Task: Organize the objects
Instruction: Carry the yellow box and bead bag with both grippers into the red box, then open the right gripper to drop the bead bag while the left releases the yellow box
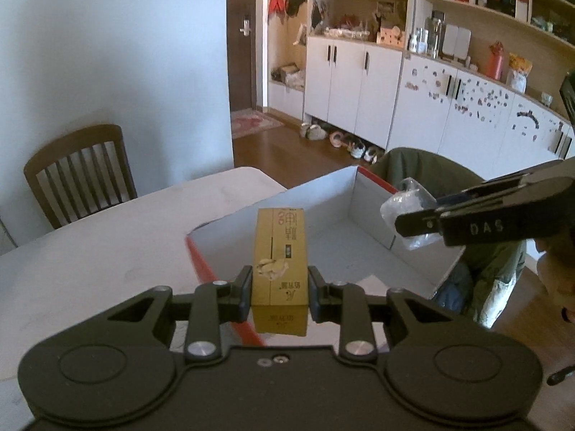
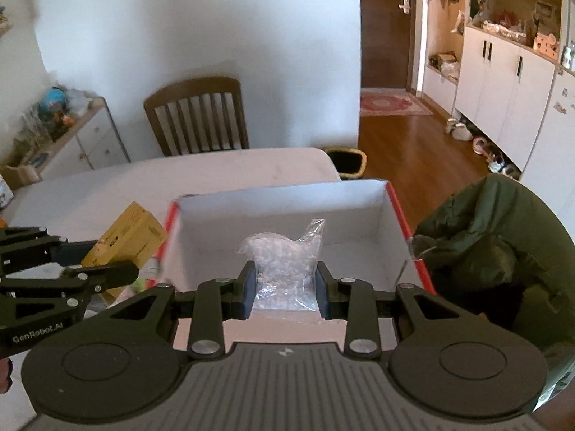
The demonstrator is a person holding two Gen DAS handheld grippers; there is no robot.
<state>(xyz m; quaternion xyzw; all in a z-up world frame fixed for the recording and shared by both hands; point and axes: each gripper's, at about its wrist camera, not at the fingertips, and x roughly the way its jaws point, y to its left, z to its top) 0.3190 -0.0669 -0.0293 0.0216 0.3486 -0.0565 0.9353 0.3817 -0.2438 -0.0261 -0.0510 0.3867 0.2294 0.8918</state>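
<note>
My left gripper [image 1: 280, 289] is shut on a long yellow carton [image 1: 280, 251] with printed characters, held above the left rim of an open white box with red outer sides [image 1: 359, 194]. My right gripper [image 2: 285, 287] is shut on a clear plastic bag of small white pieces [image 2: 284, 258], hanging over the box's inside [image 2: 359, 201]. In the left wrist view the right gripper [image 1: 413, 224] comes in from the right with the bag [image 1: 402, 204]. The right wrist view shows the left gripper [image 2: 107, 273] and carton [image 2: 129, 237] at the box's left side.
The box sits on a pale table [image 1: 107, 244]. A wooden chair [image 2: 197, 115] stands at the far side. A dark green jacket [image 2: 496, 230] drapes over a chair to the right of the box. Cabinets and shelves [image 1: 359, 82] line the far wall; a low side cabinet [image 2: 72, 136] stands on the left.
</note>
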